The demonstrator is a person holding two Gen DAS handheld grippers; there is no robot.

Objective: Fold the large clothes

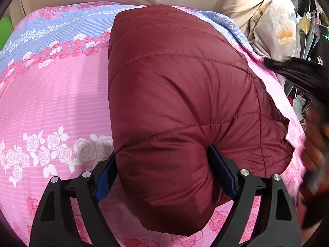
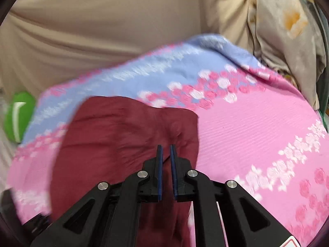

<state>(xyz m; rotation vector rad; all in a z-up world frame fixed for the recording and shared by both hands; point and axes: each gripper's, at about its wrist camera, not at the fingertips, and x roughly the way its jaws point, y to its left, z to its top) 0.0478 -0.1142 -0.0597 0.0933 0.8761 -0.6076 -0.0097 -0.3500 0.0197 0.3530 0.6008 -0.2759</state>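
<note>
A dark red quilted puffer jacket [image 1: 176,94] lies folded on a pink and blue floral bedsheet [image 1: 51,94]. My left gripper [image 1: 162,162] is wide open, its two blue-padded fingers [image 1: 103,182] standing either side of the jacket's near puffy end. In the right wrist view the same jacket [image 2: 115,135] lies on the sheet [image 2: 257,127]. My right gripper [image 2: 166,150] is over the jacket's right part, its jaws almost closed with a narrow gap and nothing between them. This view is motion blurred.
A beige cloth backdrop [image 2: 102,26] hangs behind the bed. A pale floral pillow or bundle [image 2: 287,33] sits at the far right. A green object [image 2: 18,115] lies at the far left. A blurred hand [image 1: 314,144] shows at the right edge.
</note>
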